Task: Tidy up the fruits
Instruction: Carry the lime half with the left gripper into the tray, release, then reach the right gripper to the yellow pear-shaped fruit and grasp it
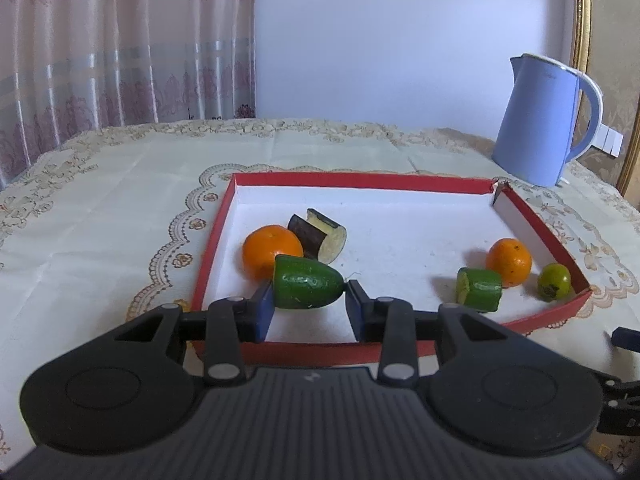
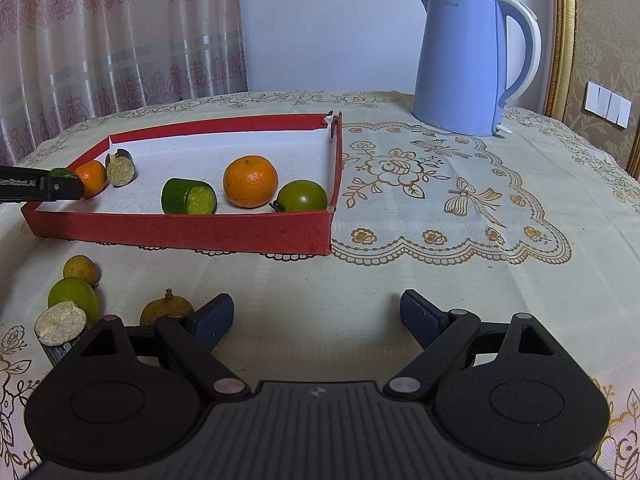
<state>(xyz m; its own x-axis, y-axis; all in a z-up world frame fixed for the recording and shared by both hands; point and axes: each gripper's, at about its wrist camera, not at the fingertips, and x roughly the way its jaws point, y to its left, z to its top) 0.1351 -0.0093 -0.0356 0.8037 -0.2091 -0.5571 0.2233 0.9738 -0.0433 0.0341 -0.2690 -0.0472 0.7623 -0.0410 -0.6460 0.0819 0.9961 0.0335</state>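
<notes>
- Left wrist view: the left gripper (image 1: 309, 300) is squeezing a green cucumber end (image 1: 307, 287) between its blue pads, just over the near-left part of the red tray (image 1: 420, 182).
- To do this step well, I think the hand should be going lower first, then letting go slowly in a bare spot of the tray, so the piece is not rolling into the big orange (image 1: 271, 251) right behind it.
- Lying in the tray in this view: two oranges, one by the left wall and one (image 1: 509, 261) near the right wall; one eggplant piece (image 1: 320, 239); one more cucumber piece (image 1: 479, 289); one small green fruit (image 1: 554, 281) in the near-right corner.
- A blue kettle (image 1: 540, 120) is standing past the tray's far-right corner.
- Right wrist view: the right gripper (image 2: 316, 314) is hanging over the tablecloth (image 2: 440, 240) with its jaws wide and nothing between them.
- Outside the tray, off its near-left corner, four things are waiting: one yellow fruit (image 2: 81, 270), one green fruit (image 2: 73, 295), one brown fruit (image 2: 166, 310) and one eggplant piece (image 2: 60, 322).
- I think these are going in next.
</notes>
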